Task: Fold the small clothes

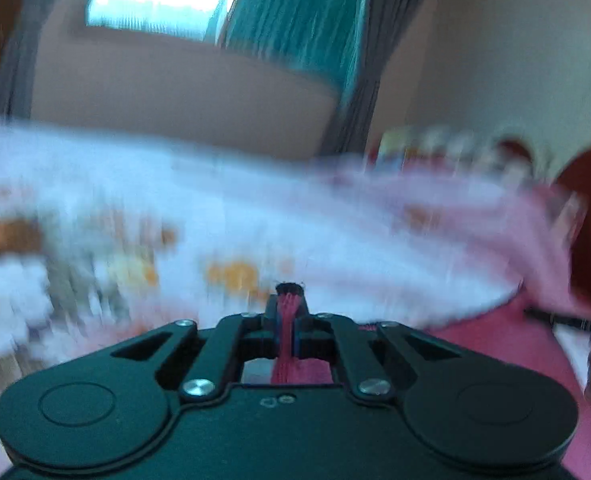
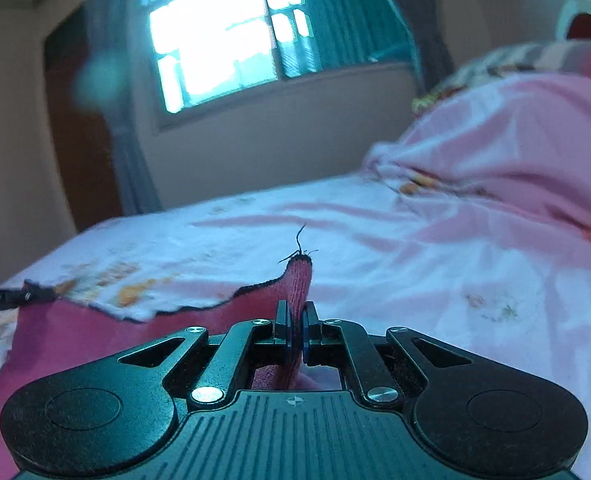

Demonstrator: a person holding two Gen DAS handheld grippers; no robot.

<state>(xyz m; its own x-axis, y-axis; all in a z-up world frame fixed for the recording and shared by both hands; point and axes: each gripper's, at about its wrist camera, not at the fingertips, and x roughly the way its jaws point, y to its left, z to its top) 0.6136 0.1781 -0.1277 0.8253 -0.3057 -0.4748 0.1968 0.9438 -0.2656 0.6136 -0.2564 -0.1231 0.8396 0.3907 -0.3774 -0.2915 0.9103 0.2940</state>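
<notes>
A bed under a pale floral sheet fills the scene, with a pink blanket heaped at its far right and a bright window with teal curtains beyond. The pink cloth lies across the near bed. The right gripper pinches its upturned corner between its fingers; the left gripper pinches another edge.

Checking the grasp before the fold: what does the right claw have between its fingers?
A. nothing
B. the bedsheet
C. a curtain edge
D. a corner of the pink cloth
D: the right claw is shut on a corner of the pink cloth, which sticks up above its fingertips.
</notes>
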